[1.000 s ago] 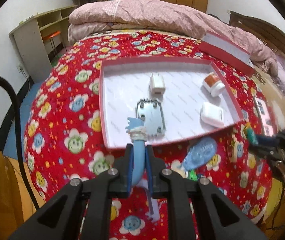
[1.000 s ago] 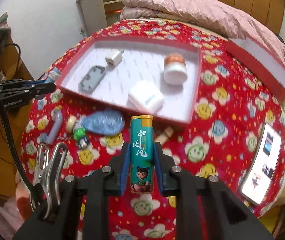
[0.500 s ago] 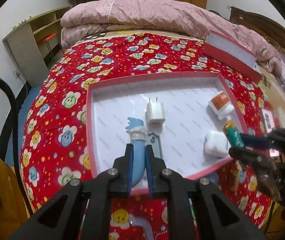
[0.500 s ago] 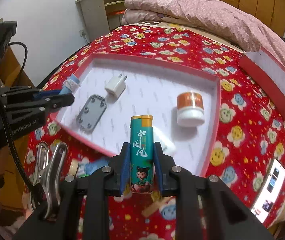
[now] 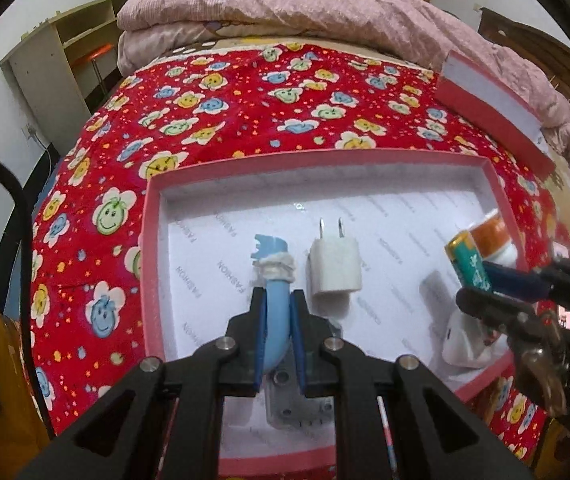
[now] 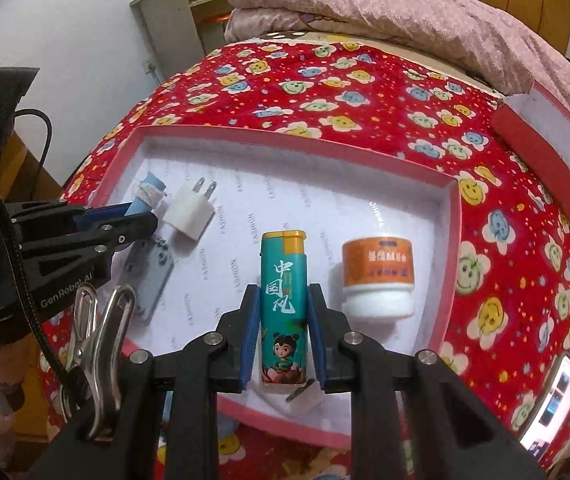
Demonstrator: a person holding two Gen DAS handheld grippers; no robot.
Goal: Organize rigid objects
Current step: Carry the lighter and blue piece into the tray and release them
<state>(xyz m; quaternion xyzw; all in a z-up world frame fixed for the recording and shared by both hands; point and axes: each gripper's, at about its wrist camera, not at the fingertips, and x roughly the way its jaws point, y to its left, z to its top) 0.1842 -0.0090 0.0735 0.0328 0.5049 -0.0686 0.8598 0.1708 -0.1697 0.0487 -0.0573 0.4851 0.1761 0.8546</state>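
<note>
My left gripper (image 5: pixel 277 312) is shut on a light blue tube (image 5: pixel 275 300) with a white wrapped neck and holds it over the left part of the pink-rimmed white tray (image 5: pixel 151 240), beside a white plug adapter (image 5: pixel 335 268). It also shows in the right wrist view (image 6: pixel 141 216). My right gripper (image 6: pixel 283 312) is shut on a teal lighter (image 6: pixel 283 300) with a yellow cap and holds it over the tray's (image 6: pixel 451 240) middle, left of an orange-labelled jar (image 6: pixel 379 276). A grey metal plate (image 6: pixel 151 268) lies in the tray under the left gripper.
A white case (image 5: pixel 463 344) lies in the tray near its right front. The tray's red lid (image 5: pixel 493 108) lies at the far right on the red flowered bedspread. A phone (image 6: pixel 553 404) lies at the right. A metal clip (image 6: pixel 101 344) hangs by my right gripper. A pink quilt is behind.
Both grippers have moved forward from the bedspread to over the tray, still holding the tube and the lighter. The tray's contents now look closer.
</note>
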